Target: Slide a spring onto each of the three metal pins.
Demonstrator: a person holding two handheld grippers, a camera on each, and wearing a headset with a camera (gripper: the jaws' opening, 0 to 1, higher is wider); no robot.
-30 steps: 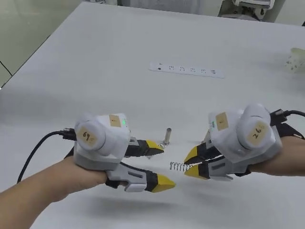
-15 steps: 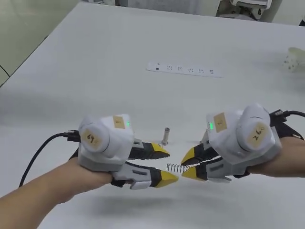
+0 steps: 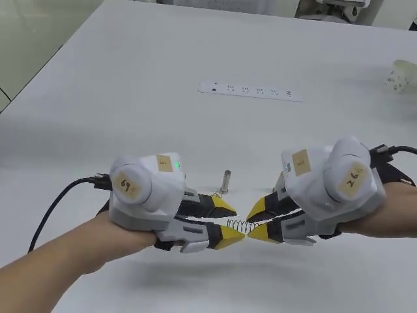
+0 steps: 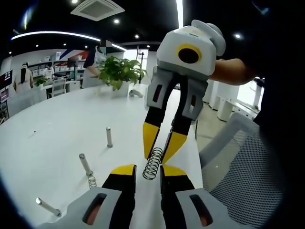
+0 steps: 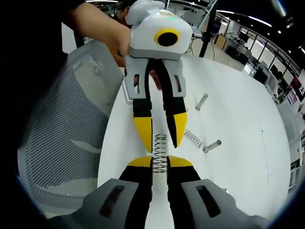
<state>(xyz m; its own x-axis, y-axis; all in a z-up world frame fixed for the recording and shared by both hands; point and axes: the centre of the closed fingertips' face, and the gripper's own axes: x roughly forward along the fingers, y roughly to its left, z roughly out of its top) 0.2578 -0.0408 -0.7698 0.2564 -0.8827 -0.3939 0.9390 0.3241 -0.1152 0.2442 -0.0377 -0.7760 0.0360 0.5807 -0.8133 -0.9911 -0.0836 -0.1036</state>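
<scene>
Spring (image 3: pixel 239 226) clamped in my right claw (image 5: pixel 159 163); left claw (image 4: pixel 149 170) jaws a little apart around its free end. Uneven squeeze at handover could buckle it or flick it away.

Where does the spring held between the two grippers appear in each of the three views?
Head view: the spring sits low centre, spanning from the left gripper to the right gripper.
Left gripper view: the spring is at centre, just above that view's own jaws.
Right gripper view: the spring is at centre, rising from between that view's own jaws.
Shared landmark: yellow jaw tips at both ends of the spring.
</scene>
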